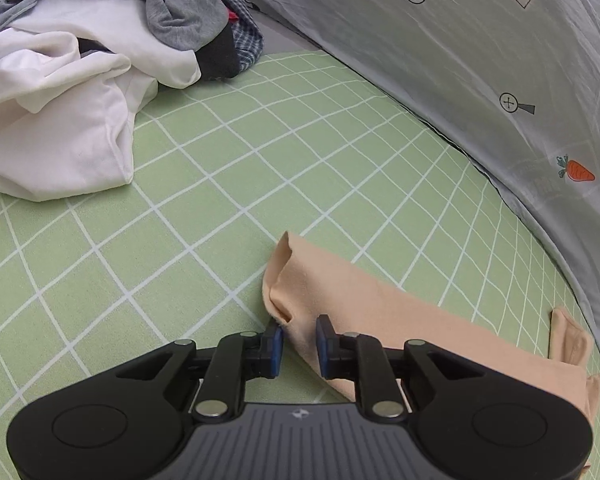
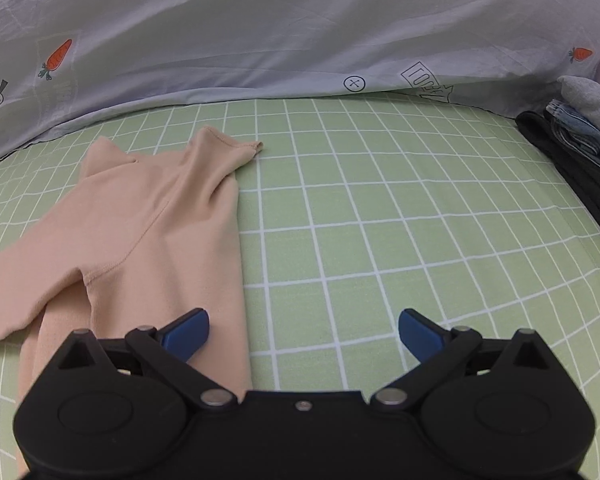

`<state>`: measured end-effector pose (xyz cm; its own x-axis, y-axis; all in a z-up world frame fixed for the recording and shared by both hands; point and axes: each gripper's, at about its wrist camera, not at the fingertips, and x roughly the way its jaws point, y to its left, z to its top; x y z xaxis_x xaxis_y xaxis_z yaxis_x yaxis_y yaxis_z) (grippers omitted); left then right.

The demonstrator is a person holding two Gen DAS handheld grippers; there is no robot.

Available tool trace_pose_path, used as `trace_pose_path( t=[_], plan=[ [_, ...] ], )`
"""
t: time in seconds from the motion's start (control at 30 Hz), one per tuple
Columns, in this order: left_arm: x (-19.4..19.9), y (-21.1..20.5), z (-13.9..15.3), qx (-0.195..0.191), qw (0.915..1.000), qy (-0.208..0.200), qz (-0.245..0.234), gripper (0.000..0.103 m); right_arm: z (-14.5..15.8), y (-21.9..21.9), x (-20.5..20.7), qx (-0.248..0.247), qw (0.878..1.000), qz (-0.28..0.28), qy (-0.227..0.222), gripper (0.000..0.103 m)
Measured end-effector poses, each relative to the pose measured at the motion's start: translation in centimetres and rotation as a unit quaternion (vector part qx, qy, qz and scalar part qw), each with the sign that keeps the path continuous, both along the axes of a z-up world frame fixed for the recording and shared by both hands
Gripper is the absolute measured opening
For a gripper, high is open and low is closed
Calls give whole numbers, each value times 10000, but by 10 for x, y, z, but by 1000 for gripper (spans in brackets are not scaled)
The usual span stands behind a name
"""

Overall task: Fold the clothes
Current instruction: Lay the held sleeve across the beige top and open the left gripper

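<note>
The work surface is a bed covered by a green sheet [image 2: 380, 208] with a white grid. A grey-white duvet [image 2: 260, 32] printed with carrots and small symbols lies along the far edge, from 9 to 3 o'clock in the right wrist view.

**Task item.** A peach long-sleeved garment [image 2: 152, 216] lies flat on the sheet. In the right wrist view it occupies the sector from 8 to 11 o'clock, with its collar end at 11 o'clock near the duvet and one sleeve running off to 9 o'clock. In the left wrist view the same garment [image 1: 380, 312] extends from the centre bottom toward 4 o'clock.

**Left gripper [image 1: 299, 346].** The jaws stand narrowly apart. The garment's edge lies between the blue pads [image 1: 323, 346], with a small fold of cloth just ahead of them. The pads do not appear to press on the cloth.

**Right gripper [image 2: 304, 332].** The jaws stand spread wide and hold nothing. The left pad sits over the garment's right edge; the right pad sits over bare sheet.

**Other items.** A heap of unfolded clothes [image 1: 80, 60], white, grey, black and checked, lies at 10 to 11 o'clock in the left wrist view. A stack of folded dark and denim items [image 2: 580, 148] sits at 2 to 3 o'clock in the right wrist view.
</note>
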<state>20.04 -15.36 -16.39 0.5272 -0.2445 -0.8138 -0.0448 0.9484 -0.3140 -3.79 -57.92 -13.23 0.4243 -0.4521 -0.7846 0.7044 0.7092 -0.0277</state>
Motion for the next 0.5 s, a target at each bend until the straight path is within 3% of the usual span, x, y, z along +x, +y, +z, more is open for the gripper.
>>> trace_pose_path(
  t=[0.1, 0.13, 0.17, 0.3, 0.4, 0.5],
  plan=[
    [-1, -14, 1, 239, 9993, -112, -253, 24, -1, 1, -3, 55, 10000, -69, 8, 102],
    [-1, -19, 2, 236, 9990, -139, -342, 19, -1, 1, -3, 57, 10000, -75, 20, 102],
    [-1, -23, 3, 175, 9988, -158, -426, 2, 0, 2, -3, 51, 10000, -61, 29, 102],
    [-12, -53, 20, -157, 9940, -429, -992, 3, 5, 6, -3, 20, 10000, 19, 13, 102],
    [-26, -96, 39, -638, 9737, -606, -2103, 3, 6, 8, -5, 22, 10000, -4, -28, 102],
    [-47, -139, 51, -931, 9413, -653, -3177, 4, 7, 8, -9, 58, 9999, -35, -90, 102]
  ],
)
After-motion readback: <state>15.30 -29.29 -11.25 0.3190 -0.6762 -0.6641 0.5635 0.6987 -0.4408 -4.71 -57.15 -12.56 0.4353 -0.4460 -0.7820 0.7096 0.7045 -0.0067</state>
